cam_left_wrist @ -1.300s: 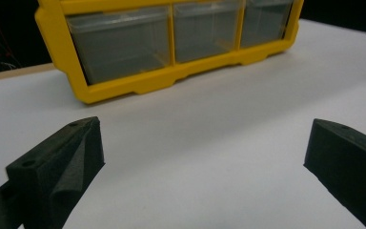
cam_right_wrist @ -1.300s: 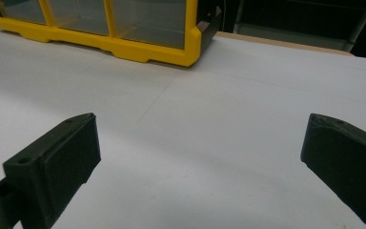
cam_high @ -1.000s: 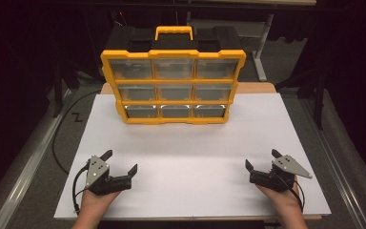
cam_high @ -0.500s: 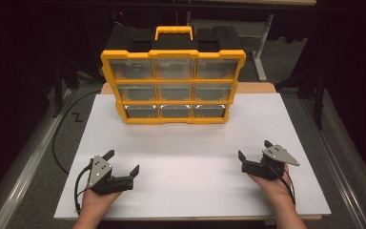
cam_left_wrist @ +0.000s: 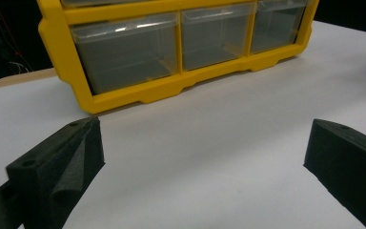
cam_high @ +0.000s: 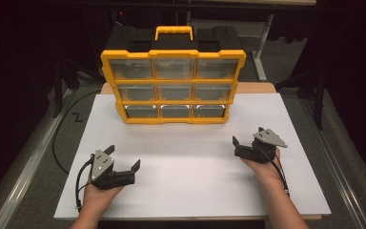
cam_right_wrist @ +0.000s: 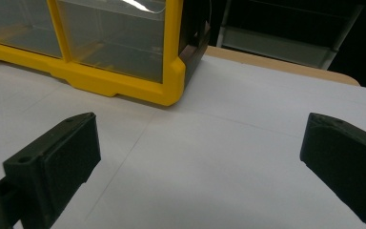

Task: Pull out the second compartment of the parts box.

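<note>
The right gripper (cam_high: 240, 147) has moved forward toward the yellow drawer organizer (cam_high: 173, 87), which stands at the table's far side; the left gripper (cam_high: 124, 164) waits behind. Both have jaws wide, holding nothing, so the reach is beginning.

I can make out no readable text, label, brand or number anywhere from here: not on the yellow drawer organizer (cam_high: 173, 86), not on its clear drawer fronts, and not on the white surface (cam_high: 195, 162) it stands on.
</note>
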Demonstrator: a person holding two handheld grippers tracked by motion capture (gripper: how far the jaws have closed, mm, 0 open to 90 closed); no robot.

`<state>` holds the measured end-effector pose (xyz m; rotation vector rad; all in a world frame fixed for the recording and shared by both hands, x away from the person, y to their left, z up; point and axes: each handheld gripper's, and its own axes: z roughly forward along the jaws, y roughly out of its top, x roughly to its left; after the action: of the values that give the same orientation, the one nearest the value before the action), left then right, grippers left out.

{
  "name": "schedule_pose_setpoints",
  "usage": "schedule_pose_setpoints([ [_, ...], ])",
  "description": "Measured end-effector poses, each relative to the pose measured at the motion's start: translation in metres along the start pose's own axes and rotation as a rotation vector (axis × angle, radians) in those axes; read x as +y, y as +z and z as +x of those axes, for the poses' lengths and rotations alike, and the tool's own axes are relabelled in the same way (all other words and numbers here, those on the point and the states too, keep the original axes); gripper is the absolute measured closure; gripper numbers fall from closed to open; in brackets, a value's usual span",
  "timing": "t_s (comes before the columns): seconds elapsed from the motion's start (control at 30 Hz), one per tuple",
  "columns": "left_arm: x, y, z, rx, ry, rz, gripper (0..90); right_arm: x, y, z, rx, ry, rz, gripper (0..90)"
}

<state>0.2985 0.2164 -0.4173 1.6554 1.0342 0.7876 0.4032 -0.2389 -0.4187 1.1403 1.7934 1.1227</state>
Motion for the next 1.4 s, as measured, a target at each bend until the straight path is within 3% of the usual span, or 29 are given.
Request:
schedule_pose_setpoints([
  [0.1, 0.007, 0.004, -0.004, -0.001, -0.002, -0.008, 0.3, 0.003, 0.001, -0.002, -0.004, -0.007, -0.007, 1.2],
  [0.23, 0.005, 0.008, -0.009, -0.013, -0.001, -0.009, 0.3, 0.004, -0.002, -0.003, -0.009, -0.009, -0.015, 1.2],
  [0.33, -0.007, 0.007, -0.013, -0.031, 0.007, -0.001, 0.3, 0.003, -0.010, -0.003, -0.018, -0.031, -0.017, 1.2],
  [0.5, -0.013, -0.001, -0.011, -0.050, 0.005, 0.018, 0.3, -0.003, -0.020, -0.005, -0.029, -0.033, -0.021, 1.1],
  [0.67, -0.012, -0.002, -0.011, -0.043, 0.023, -0.006, 0.3, -0.008, -0.029, -0.010, -0.035, -0.036, -0.017, 1.1],
  [0.8, -0.014, -0.002, -0.011, -0.045, 0.001, -0.014, 0.4, -0.010, -0.030, -0.012, -0.048, -0.044, -0.009, 1.1],
  [0.93, -0.014, -0.003, -0.010, -0.029, 0.013, -0.029, 0.4, -0.012, -0.029, -0.011, -0.051, -0.060, 0.002, 1.1],
  [1.13, -0.014, -0.002, -0.011, -0.034, 0.025, -0.026, 0.3, -0.014, -0.026, -0.006, -0.047, -0.118, 0.018, 1.1],
  [1.4, -0.014, -0.003, -0.012, -0.033, 0.025, -0.029, 0.3, -0.018, -0.022, 0.003, -0.066, -0.261, 0.054, 1.1],
])
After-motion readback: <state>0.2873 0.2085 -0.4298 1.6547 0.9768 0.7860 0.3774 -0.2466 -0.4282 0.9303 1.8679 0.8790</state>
